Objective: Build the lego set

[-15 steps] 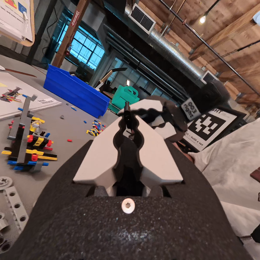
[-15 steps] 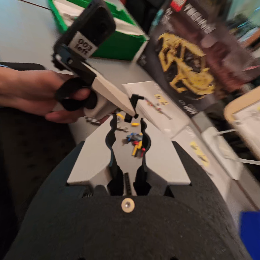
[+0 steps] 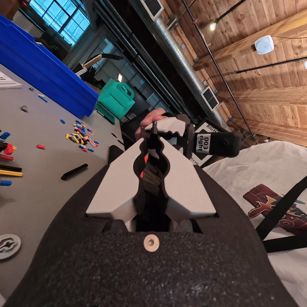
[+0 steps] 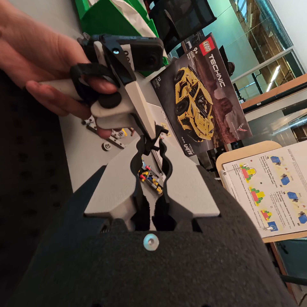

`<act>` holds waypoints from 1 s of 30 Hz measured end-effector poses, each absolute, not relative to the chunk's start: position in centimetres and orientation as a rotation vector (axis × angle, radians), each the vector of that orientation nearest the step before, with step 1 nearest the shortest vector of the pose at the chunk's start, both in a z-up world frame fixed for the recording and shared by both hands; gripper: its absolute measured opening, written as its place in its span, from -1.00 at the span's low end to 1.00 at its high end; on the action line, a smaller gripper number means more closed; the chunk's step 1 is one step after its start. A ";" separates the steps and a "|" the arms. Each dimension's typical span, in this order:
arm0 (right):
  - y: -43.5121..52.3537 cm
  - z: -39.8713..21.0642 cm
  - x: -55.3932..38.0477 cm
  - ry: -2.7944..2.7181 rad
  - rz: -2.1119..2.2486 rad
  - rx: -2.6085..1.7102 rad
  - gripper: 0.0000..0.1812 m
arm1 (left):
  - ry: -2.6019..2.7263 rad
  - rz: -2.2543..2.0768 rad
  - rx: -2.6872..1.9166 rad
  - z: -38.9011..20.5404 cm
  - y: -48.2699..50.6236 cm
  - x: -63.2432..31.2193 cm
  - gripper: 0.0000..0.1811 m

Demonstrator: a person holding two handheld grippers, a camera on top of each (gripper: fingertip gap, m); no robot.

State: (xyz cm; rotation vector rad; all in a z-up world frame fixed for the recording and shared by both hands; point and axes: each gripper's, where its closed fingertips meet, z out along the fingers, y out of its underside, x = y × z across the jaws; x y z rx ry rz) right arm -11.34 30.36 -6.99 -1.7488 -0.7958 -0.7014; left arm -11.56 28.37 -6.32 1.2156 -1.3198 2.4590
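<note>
Grippers meet mid-air over my grey table: left gripper has its jaws clamped on a small black angular lego piece, and I see the right gripper jaws slightly apart with that piece poking between its tips, contact unclear. Loose pile of small red, blue and yellow lego pins lies near a blue plastic bin; a black toothed lego bar lies apart from them; yellow-car lego box stands behind.
</note>
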 end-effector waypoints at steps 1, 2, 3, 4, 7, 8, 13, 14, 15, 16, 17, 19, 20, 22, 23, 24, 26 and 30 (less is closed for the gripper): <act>30.1 -7.0 -11.1 -0.809 -0.698 -1.759 -0.82 | -1.314 2.459 1.221 -6.3 28.5 -11.5 -0.93; 29.9 -6.8 -10.9 -0.817 -0.692 -1.762 -0.82 | -1.309 2.463 1.222 -6.3 28.6 -11.5 -0.96; 29.6 -6.8 -11.1 -0.837 -0.660 -1.765 -0.82 | -1.312 2.467 1.216 -6.2 28.6 -11.6 -0.96; 29.5 -6.8 -11.1 -0.844 -0.640 -1.774 -0.82 | -1.329 2.462 1.212 -6.3 28.4 -11.6 -0.95; 29.5 -7.3 -10.6 -0.881 -0.634 -1.821 -0.83 | -1.401 2.441 1.222 -6.6 27.7 -11.5 -0.91; 29.5 -7.4 -10.5 -0.889 -0.629 -1.832 -0.83 | -1.417 2.443 1.235 -6.7 27.7 -11.4 -0.90; 29.5 -6.8 -10.9 -0.883 -0.580 -1.808 -0.83 | -1.458 2.480 1.280 -6.7 28.0 -11.2 -0.88; 29.6 -6.8 -11.0 -0.892 -0.587 -1.803 -0.83 | -1.454 2.479 1.282 -6.7 28.1 -11.2 -0.88; 29.6 -7.1 -11.1 -0.906 -0.581 -1.811 -0.83 | -1.453 2.474 1.279 -6.7 28.0 -11.2 -0.87; 29.6 -7.4 -11.3 -0.914 -0.567 -1.816 -0.83 | -1.455 2.467 1.279 -6.7 28.0 -11.2 -0.88; 29.7 -7.4 -11.3 -0.911 -0.568 -1.812 -0.83 | -1.462 2.458 1.278 -6.8 27.9 -11.2 -0.92; 29.7 -7.4 -11.3 -0.911 -0.559 -1.815 -0.83 | -1.511 2.460 1.280 -6.8 27.7 -11.4 -0.94; 29.6 -7.5 -11.3 -0.915 -0.553 -1.820 -0.83 | -1.546 2.464 1.290 -6.9 27.7 -11.4 -0.94; 29.6 -7.5 -11.4 -0.920 -0.541 -1.825 -0.83 | -1.593 2.476 1.302 -6.9 27.6 -11.4 -0.94; 29.5 -7.4 -11.5 -0.924 -0.526 -1.823 -0.83 | -1.592 2.485 1.289 -6.8 27.6 -11.5 -0.94; 29.5 -7.2 -11.7 -0.926 -0.506 -1.813 -0.83 | -1.581 2.496 1.267 -6.6 27.6 -11.7 -0.94; 29.6 -6.9 -11.9 -0.932 -0.486 -1.808 -0.83 | -1.543 2.508 1.241 -6.4 27.7 -11.8 -0.94; 29.9 -7.3 -11.6 -0.924 -0.475 -1.831 -0.84 | -1.558 2.523 1.307 -6.6 28.2 -11.4 -0.94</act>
